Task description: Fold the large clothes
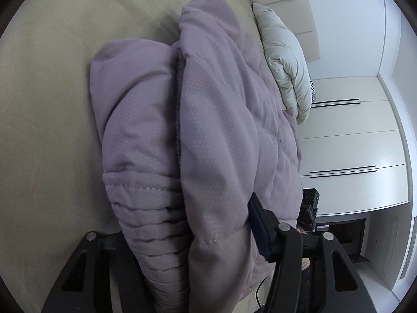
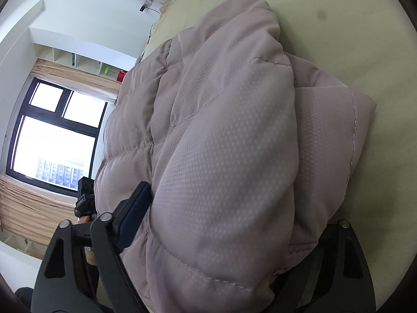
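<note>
A lilac quilted puffer jacket (image 1: 208, 130) lies bunched and partly folded on a cream bed (image 1: 52, 91). My left gripper (image 1: 198, 237) is shut on a thick bundle of the jacket near its ribbed cuff (image 1: 146, 208); one finger (image 1: 260, 229) shows, the other is hidden under fabric. In the right wrist view the same jacket (image 2: 221, 143) fills the frame. My right gripper (image 2: 224, 234) is shut on a thick fold of it; its left finger (image 2: 133, 214) presses the fabric, the right one is covered.
A white puffy garment (image 1: 286, 60) lies on the bed beyond the jacket, by the headboard. White wardrobe doors (image 1: 351, 135) stand past the bed's edge. A window (image 2: 52, 135) with beige curtains is on the other side. The other gripper (image 2: 84, 195) shows beyond the jacket.
</note>
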